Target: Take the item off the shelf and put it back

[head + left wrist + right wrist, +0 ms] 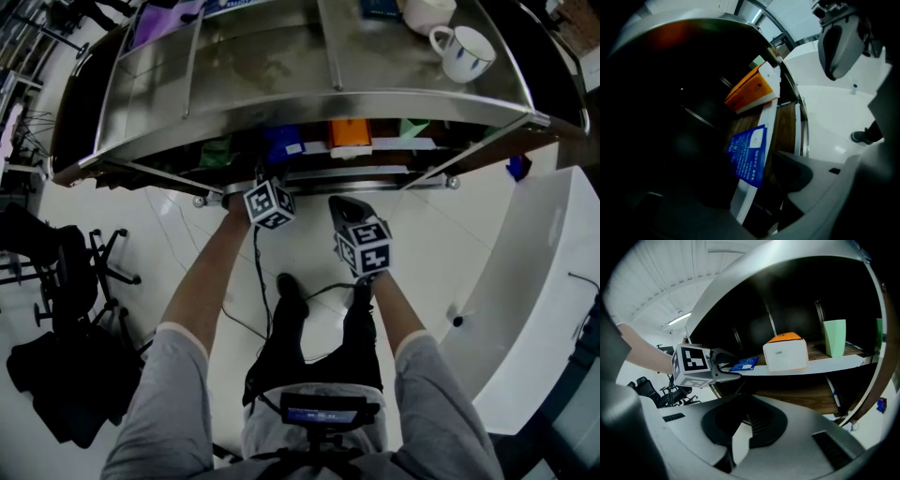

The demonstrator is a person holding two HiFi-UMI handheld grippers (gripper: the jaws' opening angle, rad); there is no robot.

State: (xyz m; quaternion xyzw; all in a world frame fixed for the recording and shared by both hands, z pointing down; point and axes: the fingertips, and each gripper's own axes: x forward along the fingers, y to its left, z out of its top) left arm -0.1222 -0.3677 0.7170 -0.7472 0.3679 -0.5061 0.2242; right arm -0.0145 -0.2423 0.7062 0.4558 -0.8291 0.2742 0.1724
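The steel shelf unit is filling the upper part of the head view. The person is standing close against it and reaching both arms under its top to the lower shelf, because the goods are sitting there.

The left gripper is poking in at the front lip of that shelf, angled downward. Its jaws are standing apart, one on each side of the blue packet, without pressing on it. The packet, which looks to be the task's item, is lying flat at the white front edge of the shelf and carrying its own weight. From these pictures alone it could be waiting to be taken or already set back; I cannot say which.

The right gripper is hanging back, short of the shelf. Its jaws are together with nothing between them, so it seems to be staying out of the way.

The orange box is sitting further along the same shelf, apart from the packet, and a green cup is standing upright beyond it. Two mugs are resting on the steel top.

The lower shelf is showing brown wood behind its white lip. Pale floor is spreading below, a white curved worktop is running along the person's right, and dark chairs are crowding the left.
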